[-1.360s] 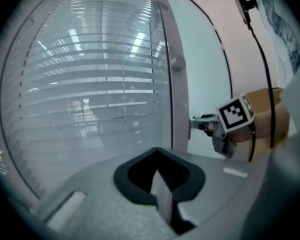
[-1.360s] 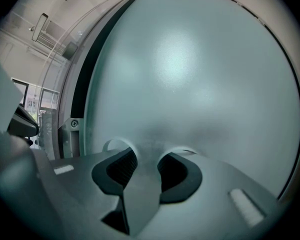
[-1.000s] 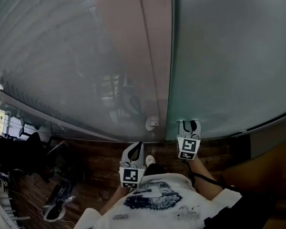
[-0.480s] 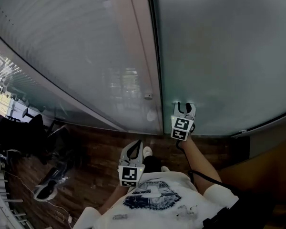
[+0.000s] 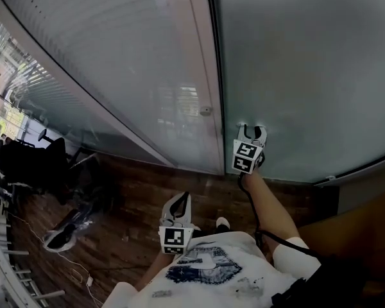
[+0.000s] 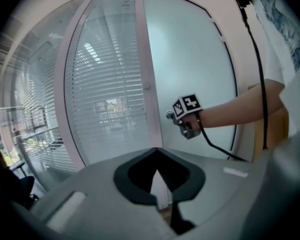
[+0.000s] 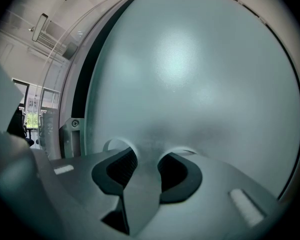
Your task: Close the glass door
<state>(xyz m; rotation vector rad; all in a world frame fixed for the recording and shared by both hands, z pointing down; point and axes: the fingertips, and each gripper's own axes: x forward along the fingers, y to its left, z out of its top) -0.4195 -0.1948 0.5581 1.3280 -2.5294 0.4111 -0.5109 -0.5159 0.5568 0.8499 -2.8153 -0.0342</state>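
One gripper is at the door. My right gripper [image 5: 252, 132] has its jaws apart, with the tips set against the frosted glass door [image 5: 308, 76] as far as I can tell. It sits low on the pane, close to the door's edge, and nothing is between the jaws. My left gripper [image 5: 181, 201] hangs near my body over the wooden floor [image 5: 135, 197], jaws tip to tip and empty.

The door's edge runs just beside the pale frame post [image 5: 202, 56]. The right gripper view shows a dark slit between the edge and the frame, so I judge the door nearly home but not yet seated.

To finish well, I'd push square into the pane rather than along it, because smooth glass gives the tips little purchase. Both tips should bear evenly so the gripper doesn't twist. I'd press near this edge, which I take to be the free one, and ease off as the slit narrows so the door meets the frame softly. I'd hold the left gripper well clear of the closing gap.
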